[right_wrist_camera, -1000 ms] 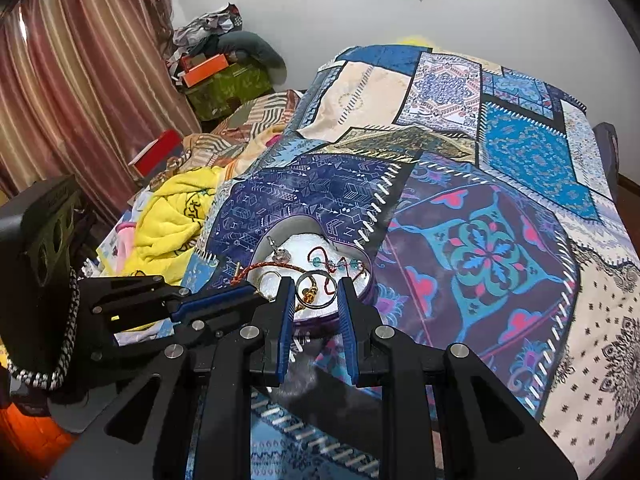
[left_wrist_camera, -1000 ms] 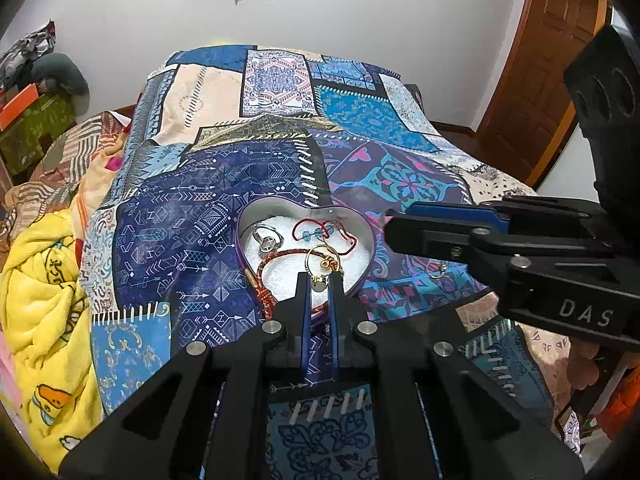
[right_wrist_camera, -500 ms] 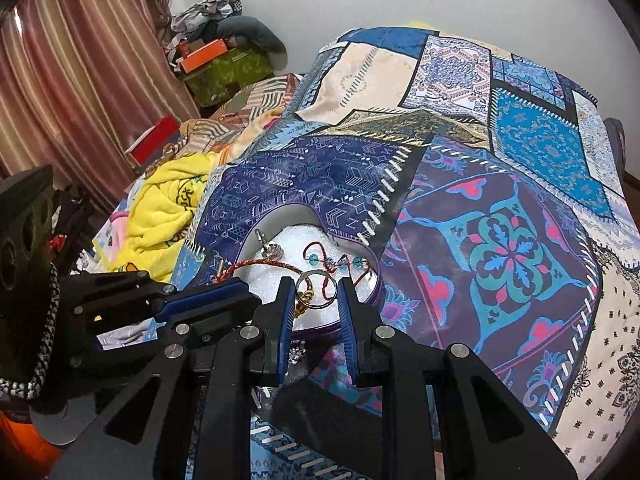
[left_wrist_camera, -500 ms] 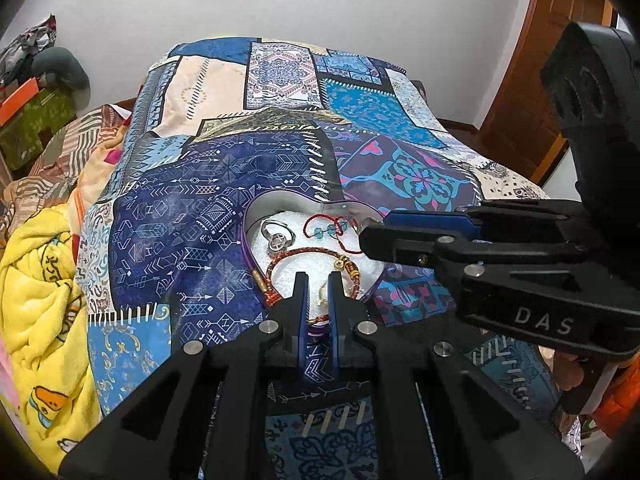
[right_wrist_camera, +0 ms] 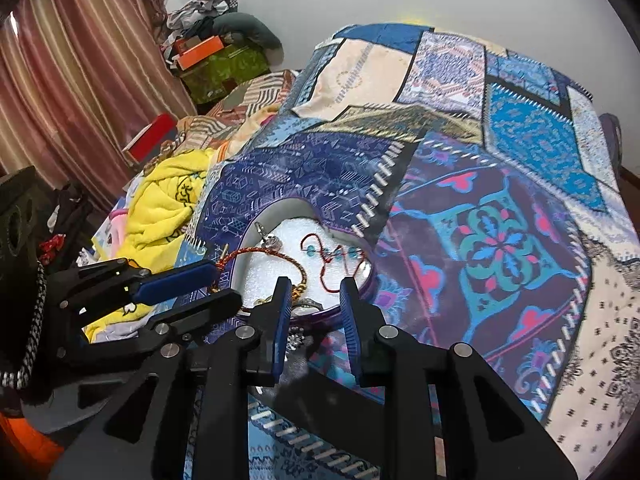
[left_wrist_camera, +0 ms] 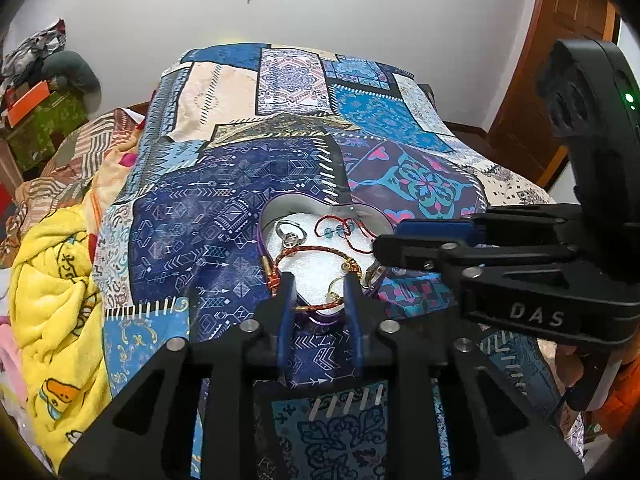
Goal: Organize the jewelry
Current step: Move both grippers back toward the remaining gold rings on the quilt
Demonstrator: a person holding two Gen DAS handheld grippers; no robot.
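A heart-shaped purple tin point(left_wrist_camera: 269, 216) with white lining lies on the patchwork bedspread; it also shows in the right wrist view point(right_wrist_camera: 256, 232). In it lie a silver ring point(left_wrist_camera: 291, 236), a red cord with teal beads point(left_wrist_camera: 338, 229), a red-and-gold bangle point(left_wrist_camera: 316, 251) and a gold hoop point(left_wrist_camera: 335, 286). My left gripper point(left_wrist_camera: 318, 280) is open and empty over the tin's near tip. My right gripper point(right_wrist_camera: 314, 286) is open and empty at the tin's near edge, above small silver pieces point(right_wrist_camera: 306, 307).
A yellow blanket point(left_wrist_camera: 52, 304) is bunched at the bed's left side. Boxes and clothes point(right_wrist_camera: 208, 56) are piled by the far wall, next to a striped curtain point(right_wrist_camera: 72, 80). A wooden door point(left_wrist_camera: 560, 60) stands at the right.
My left gripper has opened wide from nearly shut. Both grippers have come lower and closer to the tin. The gold hoop now lies in the tin.
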